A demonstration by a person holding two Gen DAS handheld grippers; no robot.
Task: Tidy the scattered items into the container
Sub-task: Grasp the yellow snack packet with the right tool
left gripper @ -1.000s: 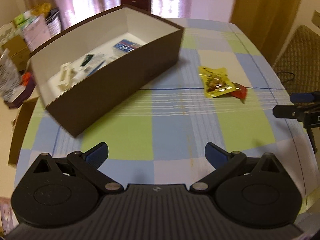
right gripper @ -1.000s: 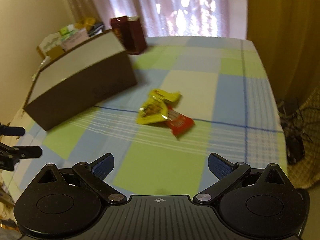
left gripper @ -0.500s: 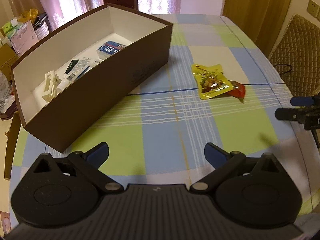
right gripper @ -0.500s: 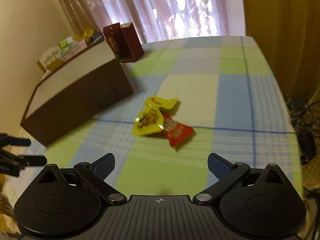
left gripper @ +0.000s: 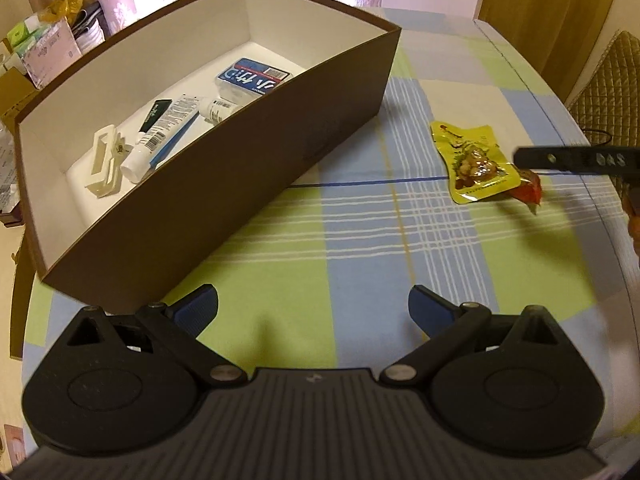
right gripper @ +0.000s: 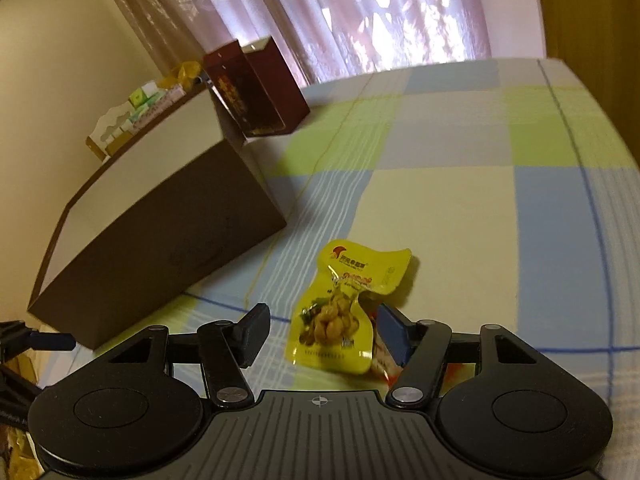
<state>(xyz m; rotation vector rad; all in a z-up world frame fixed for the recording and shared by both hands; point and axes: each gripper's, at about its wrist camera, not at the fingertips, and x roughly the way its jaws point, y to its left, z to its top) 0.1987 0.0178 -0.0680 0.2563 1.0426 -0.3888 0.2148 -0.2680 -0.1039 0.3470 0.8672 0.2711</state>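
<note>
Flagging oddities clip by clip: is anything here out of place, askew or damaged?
Only the two snack packets still lie outside the brown box: the yellow packet overlaps a red packet on the tablecloth. The yellow one's top corner curls up. The right gripper is closing around it. Nothing looks spilled or damaged.

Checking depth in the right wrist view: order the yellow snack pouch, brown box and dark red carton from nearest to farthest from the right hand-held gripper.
1. Yellow snack pouch, between the closing fingers of the right hand-held gripper.
2. Brown box, left.
3. Dark red carton, behind the box.
</note>
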